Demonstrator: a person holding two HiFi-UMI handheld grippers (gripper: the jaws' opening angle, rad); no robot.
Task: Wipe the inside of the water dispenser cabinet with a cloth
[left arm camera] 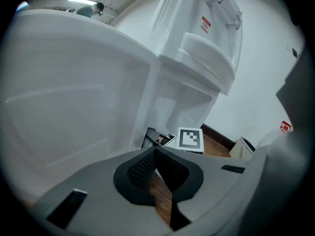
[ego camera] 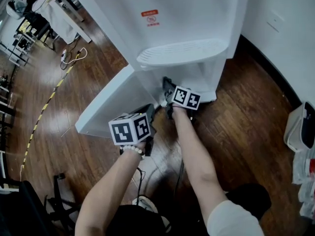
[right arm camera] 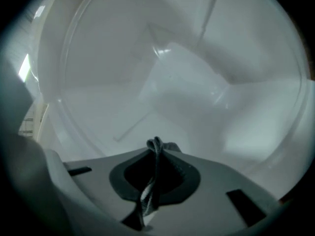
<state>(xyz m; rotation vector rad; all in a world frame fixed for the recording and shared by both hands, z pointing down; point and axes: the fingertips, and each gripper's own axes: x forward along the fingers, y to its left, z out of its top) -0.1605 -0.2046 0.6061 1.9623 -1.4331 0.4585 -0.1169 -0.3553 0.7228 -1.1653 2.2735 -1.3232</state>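
The white water dispenser (ego camera: pixel 182 23) stands on a wood floor with its lower cabinet door (ego camera: pixel 110 102) swung open to the left. My right gripper (ego camera: pixel 168 89) reaches into the cabinet opening under the drip tray (ego camera: pixel 182 52). In the right gripper view, the right gripper (right arm camera: pixel 155 154) is shut on a bunched grey cloth (right arm camera: pixel 155 149), with the white cabinet interior (right arm camera: pixel 182 82) close ahead. My left gripper (ego camera: pixel 151 108) hovers by the door's inner face. In the left gripper view, the left gripper (left arm camera: pixel 156 154) is shut with nothing between its pads, beside the door (left arm camera: pixel 74 107).
A white bin (ego camera: pixel 301 127) sits by the wall at the right. Cables (ego camera: pixel 71 55) and a yellow floor line (ego camera: pixel 47 104) lie to the left, with tables and chairs beyond. The person's legs are at the bottom edge.
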